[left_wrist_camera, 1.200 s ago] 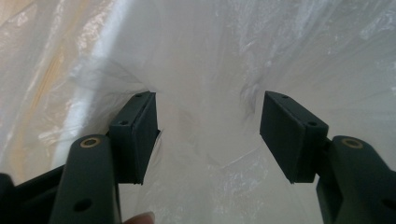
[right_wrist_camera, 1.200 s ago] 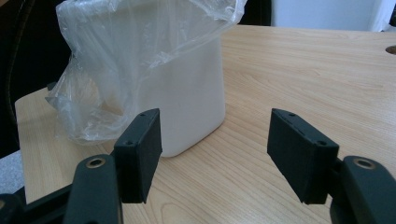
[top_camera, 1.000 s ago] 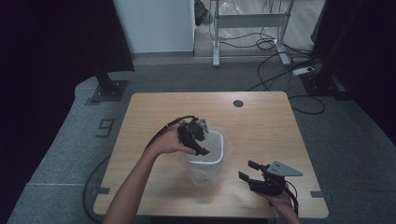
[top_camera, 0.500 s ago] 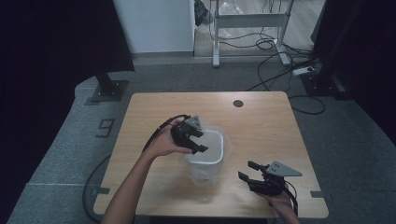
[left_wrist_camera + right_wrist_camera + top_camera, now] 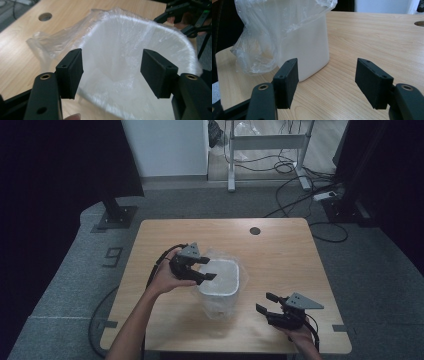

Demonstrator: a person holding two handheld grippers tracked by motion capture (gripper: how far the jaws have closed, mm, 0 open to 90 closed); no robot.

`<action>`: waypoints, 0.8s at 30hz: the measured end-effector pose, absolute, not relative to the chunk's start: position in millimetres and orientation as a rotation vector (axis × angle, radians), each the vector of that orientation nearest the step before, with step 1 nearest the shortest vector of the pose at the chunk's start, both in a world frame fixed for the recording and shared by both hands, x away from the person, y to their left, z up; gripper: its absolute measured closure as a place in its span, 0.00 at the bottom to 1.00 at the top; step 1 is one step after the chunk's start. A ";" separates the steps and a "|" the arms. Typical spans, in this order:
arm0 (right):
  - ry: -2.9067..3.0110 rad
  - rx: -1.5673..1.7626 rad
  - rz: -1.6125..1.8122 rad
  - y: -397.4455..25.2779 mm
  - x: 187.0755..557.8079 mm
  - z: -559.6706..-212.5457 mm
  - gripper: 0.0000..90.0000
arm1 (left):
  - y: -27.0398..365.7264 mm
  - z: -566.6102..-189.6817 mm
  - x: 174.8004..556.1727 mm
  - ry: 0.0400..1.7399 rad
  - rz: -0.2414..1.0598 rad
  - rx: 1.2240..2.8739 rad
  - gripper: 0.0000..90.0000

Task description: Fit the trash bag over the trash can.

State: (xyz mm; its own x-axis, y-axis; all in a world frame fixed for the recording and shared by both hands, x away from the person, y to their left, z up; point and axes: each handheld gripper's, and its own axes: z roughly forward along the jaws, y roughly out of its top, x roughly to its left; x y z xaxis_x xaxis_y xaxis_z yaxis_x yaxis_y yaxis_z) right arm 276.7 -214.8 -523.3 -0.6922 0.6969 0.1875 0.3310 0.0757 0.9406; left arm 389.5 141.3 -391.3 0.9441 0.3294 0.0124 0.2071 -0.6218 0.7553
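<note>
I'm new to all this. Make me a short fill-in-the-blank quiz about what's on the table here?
1. The white bin is lined with a clear ____ bag.
2. The left hand-held gripper hovers at the bin's rim with its jaws ____.
3. The right hand-held gripper is ____ the bin, not touching it.
4. The table is made of ____.

Missing words: plastic; open; beside; wood

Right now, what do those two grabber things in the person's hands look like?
Both are black. The left gripper and right gripper each carry a grey three-cornered plate on top and trail a black cable. Their fingers are flat, boxy black blocks with small holes. The person's forearms are bare, with no sleeves.
</note>
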 end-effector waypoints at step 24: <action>2.050 1.036 1.636 -213.9 276.6 -526.3 0.39 | 213.2 -409.8 351.1 0.492 0.229 2.051 0.36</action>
